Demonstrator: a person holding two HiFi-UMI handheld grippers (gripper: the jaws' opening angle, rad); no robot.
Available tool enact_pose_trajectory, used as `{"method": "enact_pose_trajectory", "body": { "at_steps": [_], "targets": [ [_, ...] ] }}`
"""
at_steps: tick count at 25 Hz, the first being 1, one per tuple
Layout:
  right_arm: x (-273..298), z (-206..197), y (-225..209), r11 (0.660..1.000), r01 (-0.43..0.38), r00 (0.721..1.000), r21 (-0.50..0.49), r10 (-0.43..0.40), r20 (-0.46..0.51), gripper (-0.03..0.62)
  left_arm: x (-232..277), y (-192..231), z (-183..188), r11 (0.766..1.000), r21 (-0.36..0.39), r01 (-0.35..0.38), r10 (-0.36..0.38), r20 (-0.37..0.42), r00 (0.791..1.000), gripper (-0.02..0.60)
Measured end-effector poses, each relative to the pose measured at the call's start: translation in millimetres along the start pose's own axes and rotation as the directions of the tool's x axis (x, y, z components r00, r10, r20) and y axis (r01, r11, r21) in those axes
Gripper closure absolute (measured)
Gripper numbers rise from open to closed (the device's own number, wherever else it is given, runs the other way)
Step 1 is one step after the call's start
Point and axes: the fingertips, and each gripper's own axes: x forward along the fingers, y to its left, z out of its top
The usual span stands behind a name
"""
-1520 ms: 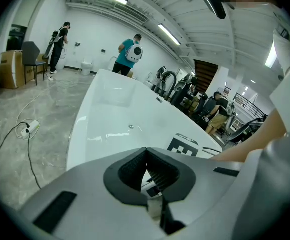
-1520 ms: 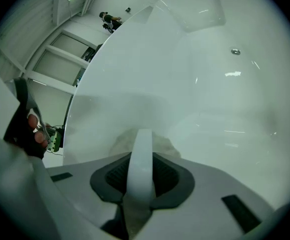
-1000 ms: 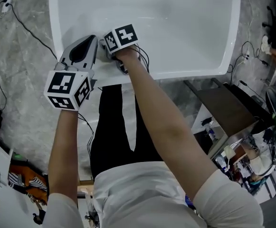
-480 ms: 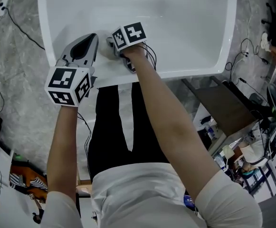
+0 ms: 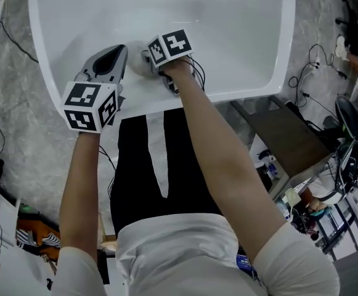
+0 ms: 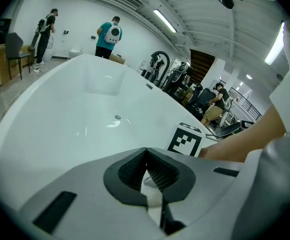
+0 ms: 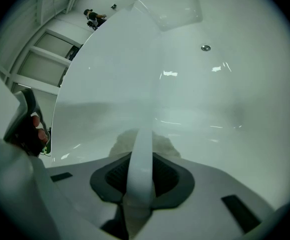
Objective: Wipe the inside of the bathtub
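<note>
The white bathtub (image 5: 166, 105) fills the top of the head view, and both grippers reach over its near rim. My right gripper (image 5: 153, 61), under its marker cube, is shut on a white cloth (image 7: 142, 156). The bunched end of that cloth presses against the tub's inner wall (image 7: 209, 99). My left gripper (image 5: 117, 51) hovers just to the left of it over the same wall, shut with nothing held (image 6: 146, 156). The right gripper's marker cube (image 6: 186, 140) shows beside it. The drain (image 7: 205, 48) lies further along the tub floor.
Cables (image 5: 0, 23) trail over the grey stone floor left of the tub. A dark cart (image 5: 289, 142) and cluttered shelves stand to the right. People (image 6: 107, 33) and gym machines (image 6: 159, 66) are beyond the far end of the tub.
Both grippers have shifted to the right along the tub's near wall, the right one still holding the cloth against it.
</note>
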Motion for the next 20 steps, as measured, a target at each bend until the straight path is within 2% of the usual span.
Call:
{"method": "enact_pose_trajectory", "body": {
  "at_steps": [9,20],
  "targets": [
    [-27,-10,-44,1.000,0.016,1.000,0.020,-0.016,-0.003,0.500,34,-25,7,1.000,0.016,0.021,-0.021,-0.016,1.000,0.577],
    [-57,-20,-99,0.998,0.045,0.999,0.033,-0.045,-0.005,0.500,87,-51,-5,0.998,0.032,0.049,-0.046,-0.097,0.994,0.577]
  ]
}}
